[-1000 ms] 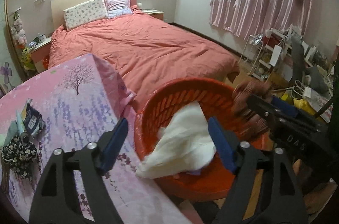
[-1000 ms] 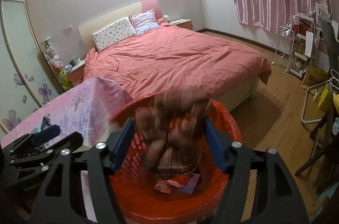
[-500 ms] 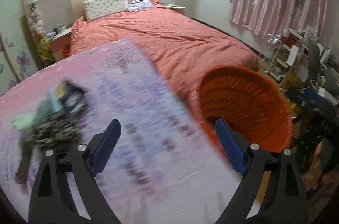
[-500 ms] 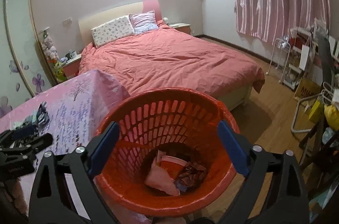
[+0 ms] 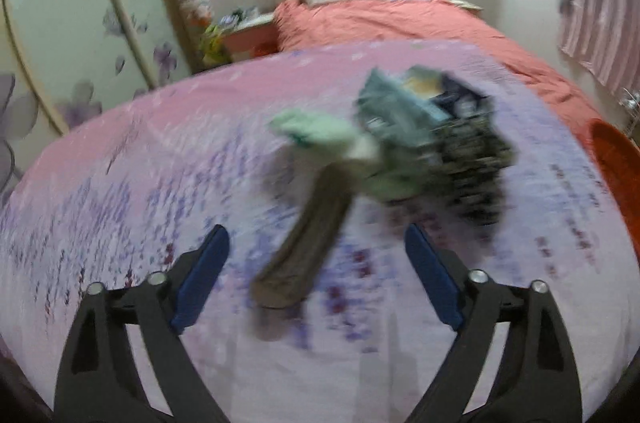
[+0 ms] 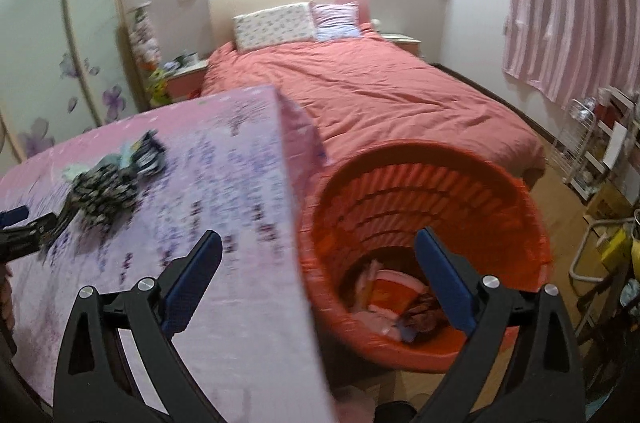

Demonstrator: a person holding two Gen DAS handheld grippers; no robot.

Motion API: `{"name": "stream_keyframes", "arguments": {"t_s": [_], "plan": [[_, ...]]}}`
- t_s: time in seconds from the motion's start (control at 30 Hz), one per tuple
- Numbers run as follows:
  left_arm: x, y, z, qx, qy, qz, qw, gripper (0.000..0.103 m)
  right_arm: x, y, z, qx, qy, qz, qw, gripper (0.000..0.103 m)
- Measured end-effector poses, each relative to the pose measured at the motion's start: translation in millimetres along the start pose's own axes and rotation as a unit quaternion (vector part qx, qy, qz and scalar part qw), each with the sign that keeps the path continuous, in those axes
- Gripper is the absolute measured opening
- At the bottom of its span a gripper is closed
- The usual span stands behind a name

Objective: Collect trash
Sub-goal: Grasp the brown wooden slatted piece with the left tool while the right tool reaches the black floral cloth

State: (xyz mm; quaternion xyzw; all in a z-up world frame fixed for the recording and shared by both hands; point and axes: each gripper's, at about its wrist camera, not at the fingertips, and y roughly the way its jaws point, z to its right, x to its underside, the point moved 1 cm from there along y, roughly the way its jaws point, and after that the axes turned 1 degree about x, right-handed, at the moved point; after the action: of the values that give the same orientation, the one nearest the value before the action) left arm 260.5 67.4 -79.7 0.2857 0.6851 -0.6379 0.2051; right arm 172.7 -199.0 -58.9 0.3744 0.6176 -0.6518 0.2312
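While swinging over the counter (image 5: 120,183) toward the pile of leftover trash (image 5: 400,147), mid-reach for the next pickup, basically. Left tongs (image 5: 316,263) empty, jaws closing a bit but still wide, nothing between them, aimed down at the pile. Pile sitting on the counter a fair way from the orange basket (image 6: 424,207), which stands just off the counter's edge, between counter and bed (image 6: 380,91). Looks like a brown sock-like strip (image 5: 304,239) trailing out of the pile away from the basket, some pale green stuff (image 5: 316,135), a teal wrapper (image 5: 396,103) and a dark speckled wad (image 5: 476,167) on the basket side. Pretty blurry, so no clue what each bit really is.

Right tongs (image 6: 316,271) hanging spread wide and empty, straddling the counter edge and the basket mouth. A few wrappers already down in the basket.

Next move probably: drop the left tongs onto the brown strip, nearest piece, pinch, then carry back to the basket. Needs slowing down first, and grabbing one piece rather than snagging the counter's cloth.
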Motion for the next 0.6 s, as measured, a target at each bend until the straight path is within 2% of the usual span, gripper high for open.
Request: {"name": "stream_keyframes", "arguments": {"t_s": [0.17, 0.23, 0.3, 0.37, 0.5, 0.6], "plan": [[-2, 27, -6, 0.016, -0.011, -0.031, 0.9993, 0.064, 4, 3, -32, -0.019, -0.018, -0.012, 1.000, 0.096], [-4, 30, -6, 0.012, -0.009, -0.024, 0.9996, 0.059, 5, 5, -40, -0.022, -0.022, -0.015, 0.999, 0.096], [-8, 32, -6, -0.002, -0.007, -0.022, 0.9997, 0.046, 6, 6, -49, -0.028, -0.028, -0.020, 0.999, 0.096], [-10, 34, -14, -0.013, -0.025, -0.028, 0.9992, 0.039, 7, 8, -59, -0.034, -0.033, -0.025, 0.999, 0.096], [-11, 38, -49, -0.051, -0.065, -0.032, 0.9960, 0.039, 10, 11, -81, -0.053, -0.043, -0.034, 0.997, 0.096], [-8, 38, -69, -0.051, -0.085, -0.028, 0.9947, 0.042, 9, 17, -97, -0.070, -0.049, -0.040, 0.996, 0.096]]}}
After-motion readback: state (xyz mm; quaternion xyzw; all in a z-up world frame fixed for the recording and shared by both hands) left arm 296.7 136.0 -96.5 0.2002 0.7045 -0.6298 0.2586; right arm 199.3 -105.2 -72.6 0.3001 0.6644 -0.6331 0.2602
